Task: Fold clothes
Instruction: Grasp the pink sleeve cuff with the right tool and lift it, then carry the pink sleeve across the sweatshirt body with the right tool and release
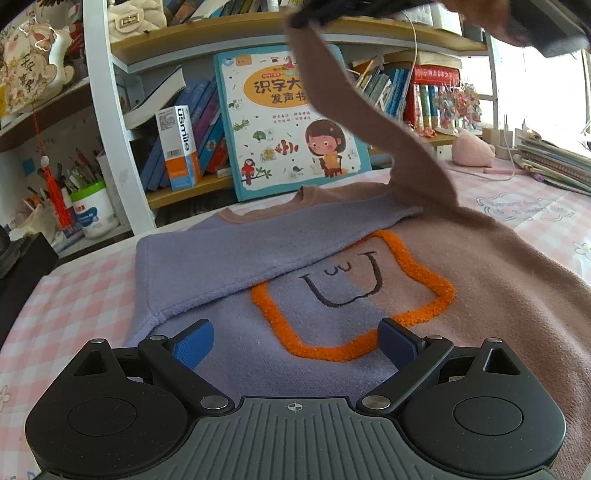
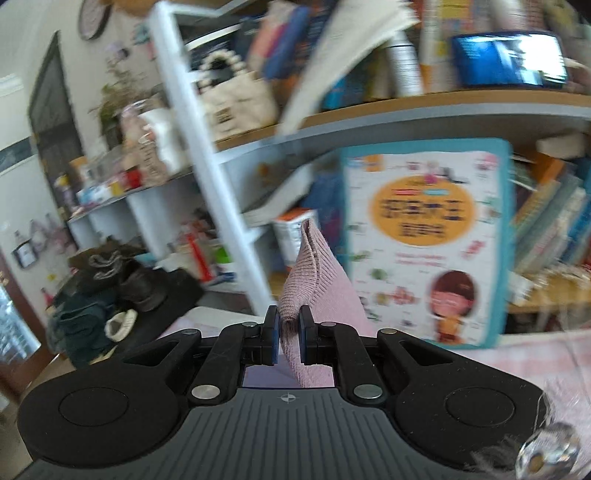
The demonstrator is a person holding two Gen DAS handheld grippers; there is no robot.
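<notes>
Right wrist: pink sleeve [image 2: 314, 280] pinched inside right gripper [image 2: 288, 332].

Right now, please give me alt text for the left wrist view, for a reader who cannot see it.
A purple and pink sweater lies on a checked table, its purple sleeve folded across it. The open left claw hovers over it. The right claw lifts the pink sleeve.

A children's picture book [image 1: 291, 122] leans upright against the bookshelf [image 1: 107, 110]. Just to its left stands a white toothpaste box [image 1: 178, 146]. A pink plush toy [image 1: 472, 147] rests on the checked counter [image 1: 74, 306].
</notes>
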